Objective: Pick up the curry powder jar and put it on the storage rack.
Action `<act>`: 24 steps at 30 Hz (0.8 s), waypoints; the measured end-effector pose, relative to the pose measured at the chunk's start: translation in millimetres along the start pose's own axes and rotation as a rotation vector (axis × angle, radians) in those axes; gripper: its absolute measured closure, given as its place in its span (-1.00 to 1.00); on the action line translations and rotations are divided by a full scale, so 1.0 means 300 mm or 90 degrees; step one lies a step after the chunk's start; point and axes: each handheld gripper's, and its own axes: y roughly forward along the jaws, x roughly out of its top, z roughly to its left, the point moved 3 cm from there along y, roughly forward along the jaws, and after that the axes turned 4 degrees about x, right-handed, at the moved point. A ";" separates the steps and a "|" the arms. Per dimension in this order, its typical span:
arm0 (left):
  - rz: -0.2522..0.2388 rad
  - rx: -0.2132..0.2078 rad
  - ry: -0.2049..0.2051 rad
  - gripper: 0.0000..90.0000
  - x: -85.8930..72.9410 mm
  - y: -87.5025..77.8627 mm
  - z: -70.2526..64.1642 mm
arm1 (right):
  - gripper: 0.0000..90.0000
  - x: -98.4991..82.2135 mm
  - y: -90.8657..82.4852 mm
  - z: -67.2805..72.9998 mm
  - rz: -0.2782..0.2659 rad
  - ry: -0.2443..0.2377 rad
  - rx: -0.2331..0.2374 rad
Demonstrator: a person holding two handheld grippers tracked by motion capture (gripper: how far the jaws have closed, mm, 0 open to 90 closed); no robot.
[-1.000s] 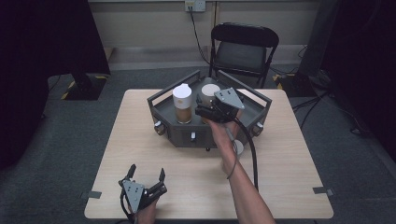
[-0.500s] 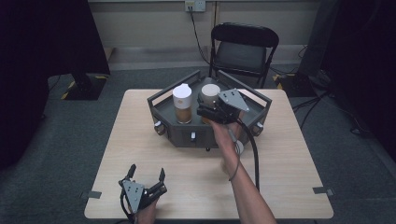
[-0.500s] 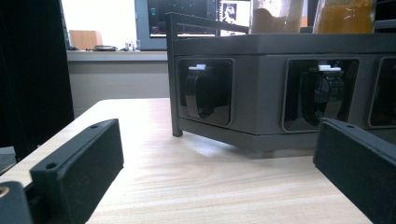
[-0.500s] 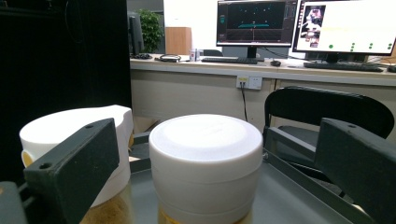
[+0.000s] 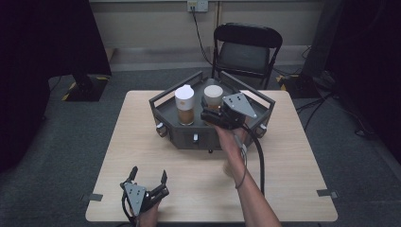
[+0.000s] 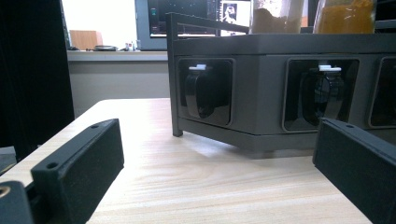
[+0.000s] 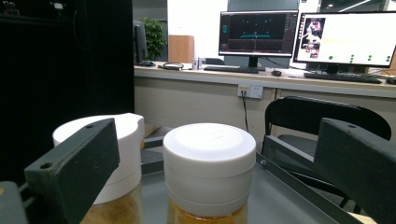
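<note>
Wooden table (image 5: 142,142), grey tray (image 5: 187,137) at 12 o'clock, right gripper (image 5: 210,115) now advanced, jaws wide around the white-lidded jar (image 5: 213,96), left gripper (image 5: 147,177) unmoved at 7 o'clock, jaws wide, empty.

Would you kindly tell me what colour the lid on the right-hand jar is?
White; the lid shows best in the right gripper view.

Pale wood-grain table (image 5: 293,189), matt dark grey tray (image 5: 189,137), smooth white plastic lids (image 7: 209,154), matt black jaws.

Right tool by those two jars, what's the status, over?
Right tool open, lined up on the right jar, not touching. Left tool open, low over the table. Left jar close beside; nothing between.
</note>
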 end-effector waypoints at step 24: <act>0.001 0.001 -0.001 -0.96 0.001 0.000 0.000 | -1.00 0.024 -0.135 -0.046 -0.051 -0.014 -0.016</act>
